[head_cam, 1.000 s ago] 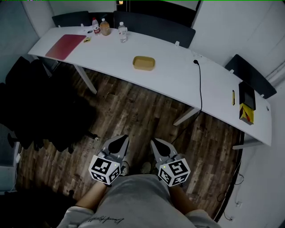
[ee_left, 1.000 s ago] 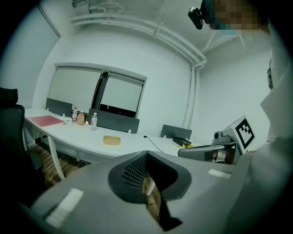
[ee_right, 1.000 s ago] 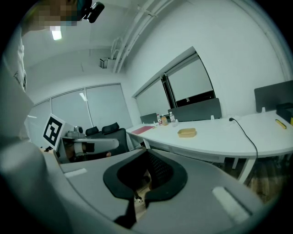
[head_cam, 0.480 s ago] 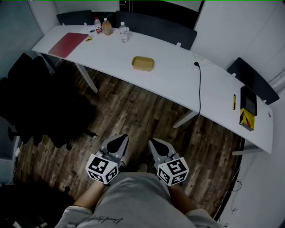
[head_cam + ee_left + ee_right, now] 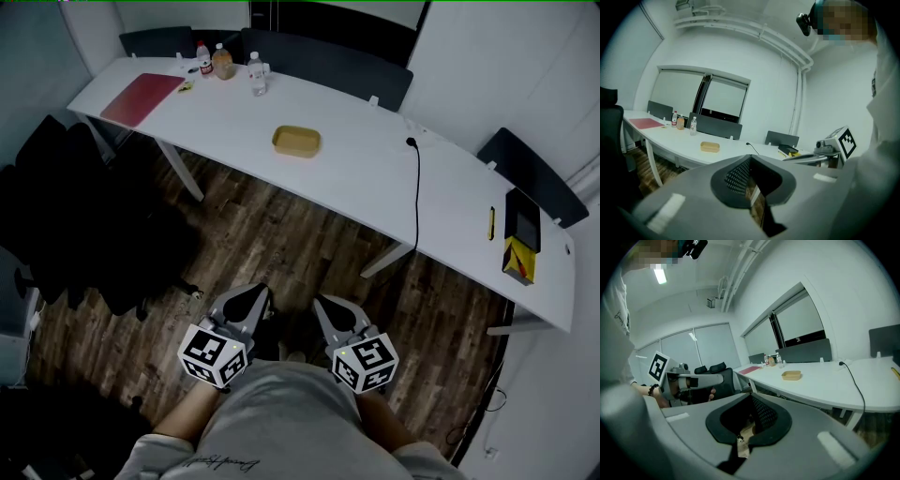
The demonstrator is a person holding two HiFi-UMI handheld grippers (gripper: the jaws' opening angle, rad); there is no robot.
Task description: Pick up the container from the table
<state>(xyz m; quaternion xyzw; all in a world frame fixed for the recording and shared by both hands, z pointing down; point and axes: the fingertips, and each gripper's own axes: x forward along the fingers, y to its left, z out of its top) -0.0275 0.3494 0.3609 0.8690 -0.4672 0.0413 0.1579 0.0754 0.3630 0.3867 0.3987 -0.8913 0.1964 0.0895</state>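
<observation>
A shallow tan container (image 5: pixel 296 142) sits alone near the middle of the long white table (image 5: pixel 375 178), far ahead of both grippers. It also shows small in the left gripper view as the container (image 5: pixel 710 146) and in the right gripper view as the container (image 5: pixel 791 375). My left gripper (image 5: pixel 247 300) and right gripper (image 5: pixel 328 307) hang side by side close to the person's body, above the wood floor. Both are shut with nothing between their jaws, as the left gripper (image 5: pixel 754 197) and right gripper (image 5: pixel 743 439) show in their own views.
Bottles (image 5: pixel 258 73) and a red mat (image 5: pixel 142 96) lie at the table's far left. A black cable (image 5: pixel 416 187) crosses the table, and a yellow-black box (image 5: pixel 520 239) lies at its right end. Black chairs (image 5: pixel 84 216) crowd the left. Table legs (image 5: pixel 183 173) stand between me and the container.
The head view has shifted slightly, so the table and container sit a little lower and to the left. Both grippers stay shut and near the body.
</observation>
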